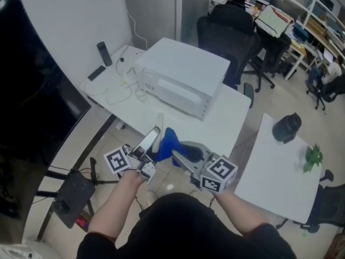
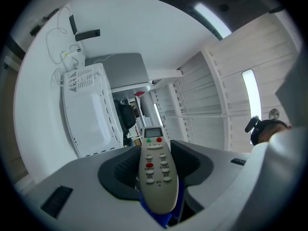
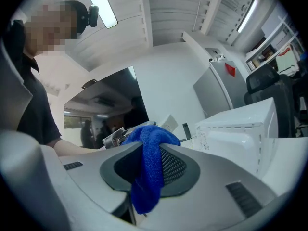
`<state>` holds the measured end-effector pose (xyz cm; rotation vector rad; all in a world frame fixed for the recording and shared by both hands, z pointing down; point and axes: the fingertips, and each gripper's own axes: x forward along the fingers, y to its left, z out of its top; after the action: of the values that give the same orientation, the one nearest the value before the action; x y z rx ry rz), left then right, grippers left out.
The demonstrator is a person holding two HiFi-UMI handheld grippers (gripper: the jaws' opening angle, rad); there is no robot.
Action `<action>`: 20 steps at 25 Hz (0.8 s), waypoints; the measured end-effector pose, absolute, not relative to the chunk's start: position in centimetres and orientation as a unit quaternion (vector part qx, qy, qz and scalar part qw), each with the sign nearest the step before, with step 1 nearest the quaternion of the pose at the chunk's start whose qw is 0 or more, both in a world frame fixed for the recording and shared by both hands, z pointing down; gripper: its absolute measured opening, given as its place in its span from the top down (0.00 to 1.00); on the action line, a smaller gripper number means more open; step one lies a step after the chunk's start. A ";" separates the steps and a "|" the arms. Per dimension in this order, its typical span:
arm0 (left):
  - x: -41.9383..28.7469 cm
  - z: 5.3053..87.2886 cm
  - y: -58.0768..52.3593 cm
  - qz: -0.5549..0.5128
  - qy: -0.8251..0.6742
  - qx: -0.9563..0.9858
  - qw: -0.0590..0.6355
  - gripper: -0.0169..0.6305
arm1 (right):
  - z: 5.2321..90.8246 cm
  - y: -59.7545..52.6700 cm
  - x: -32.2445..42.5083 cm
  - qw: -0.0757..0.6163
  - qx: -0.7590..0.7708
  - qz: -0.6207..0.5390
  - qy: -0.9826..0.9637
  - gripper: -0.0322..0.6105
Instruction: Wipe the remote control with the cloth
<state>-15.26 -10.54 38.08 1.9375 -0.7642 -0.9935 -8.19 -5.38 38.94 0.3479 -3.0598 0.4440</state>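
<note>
seen from the head view, a person holds two grey grippers low in the centre of the frame, over the near edge of a white table (image 1: pixel 229 124). the left gripper (image 1: pixel 144 151), at lower centre-left, is clamped on a slim grey remote control (image 1: pixel 150 140). in the left gripper view the remote stands lengthwise between the two dark jaw pads, buttons facing the camera, a green and a red button just below its small screen. the right gripper (image 1: pixel 183 156), just to the right, is closed on a blue cloth (image 1: pixel 168 142). in the right gripper view the cloth is pinched between the pads, bunched over the top with its end hanging down. the cloth sits right beside the remote, and a bit of blue shows under the remote's near end in the left gripper view. a white boxy appliance (image 1: pixel 183 80) sits on the table above them.
</note>
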 end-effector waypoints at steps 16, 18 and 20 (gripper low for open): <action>-6.7 40.8 -7.9 -0.256 -0.218 0.832 0.441 0.66 | 37.1 -11.2 -2.3 -0.014 0.217 0.130 -0.967 0.80; -6.2 41.3 -8.4 -0.243 -0.238 0.836 0.431 0.66 | 36.8 -11.5 -0.9 -0.016 0.237 0.121 -0.964 0.80; -5.9 42.8 -9.3 -0.206 -0.287 0.842 0.407 0.66 | 36.7 -11.9 0.7 -0.001 0.272 0.097 -0.957 0.80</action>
<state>-5.89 -9.30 42.84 2.1237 -0.7234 -0.5187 0.69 -11.92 36.71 0.8562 -3.0092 0.3053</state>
